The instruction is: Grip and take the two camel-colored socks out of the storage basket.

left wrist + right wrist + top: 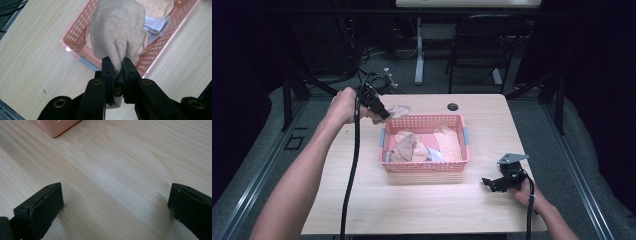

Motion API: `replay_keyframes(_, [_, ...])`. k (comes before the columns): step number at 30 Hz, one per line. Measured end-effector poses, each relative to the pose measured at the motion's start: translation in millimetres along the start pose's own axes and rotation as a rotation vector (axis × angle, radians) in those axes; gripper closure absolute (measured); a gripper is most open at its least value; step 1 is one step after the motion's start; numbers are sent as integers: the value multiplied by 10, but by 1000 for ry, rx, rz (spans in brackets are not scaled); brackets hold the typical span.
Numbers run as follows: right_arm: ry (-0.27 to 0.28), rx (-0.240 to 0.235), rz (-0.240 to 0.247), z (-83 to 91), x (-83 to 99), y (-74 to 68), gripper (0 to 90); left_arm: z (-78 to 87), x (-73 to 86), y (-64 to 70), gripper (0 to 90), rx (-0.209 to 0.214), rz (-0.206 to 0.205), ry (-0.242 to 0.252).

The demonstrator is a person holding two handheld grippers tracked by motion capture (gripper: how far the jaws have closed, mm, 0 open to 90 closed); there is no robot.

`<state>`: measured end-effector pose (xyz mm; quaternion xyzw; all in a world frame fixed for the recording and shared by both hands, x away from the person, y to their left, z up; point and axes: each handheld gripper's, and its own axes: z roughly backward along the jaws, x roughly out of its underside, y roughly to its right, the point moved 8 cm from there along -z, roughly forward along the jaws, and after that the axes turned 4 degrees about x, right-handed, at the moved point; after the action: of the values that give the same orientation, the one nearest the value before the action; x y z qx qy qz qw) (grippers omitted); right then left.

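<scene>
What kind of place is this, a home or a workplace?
Probably a lab or recording room, not a home: dark curtains surround one wooden table, cables lie on the grey carpet, and a black chair stands behind.

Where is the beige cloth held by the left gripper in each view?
High view: beige cloth hangs from the left gripper, at the pink basket's far left corner.
Left gripper view: upper centre, pinched between the jaws, above the basket.
Right gripper view: not in it.
Shared landmark: the basket.
</scene>
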<state>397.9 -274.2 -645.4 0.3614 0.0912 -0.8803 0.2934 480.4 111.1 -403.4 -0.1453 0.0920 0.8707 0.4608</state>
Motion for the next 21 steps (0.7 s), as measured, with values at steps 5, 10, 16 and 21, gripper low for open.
replay_keyframes(5, [-1, -3, -1, 2, 1, -3, 0, 89, 154, -85, 822, -12, 25, 5])
replay_keyframes(10, [-1, -1, -1, 1, 1, -2, 0, 176, 325, -190, 822, -22, 56, 10])
replay_keyframes(16, [-1, -1, -1, 1, 0, -1, 0, 244, 576, -334, 823, -33, 114, 19])
replay_keyframes(21, [-2, -1, -1, 1, 0, -1, 0, 265, 681, -397, 822, -37, 135, 24])
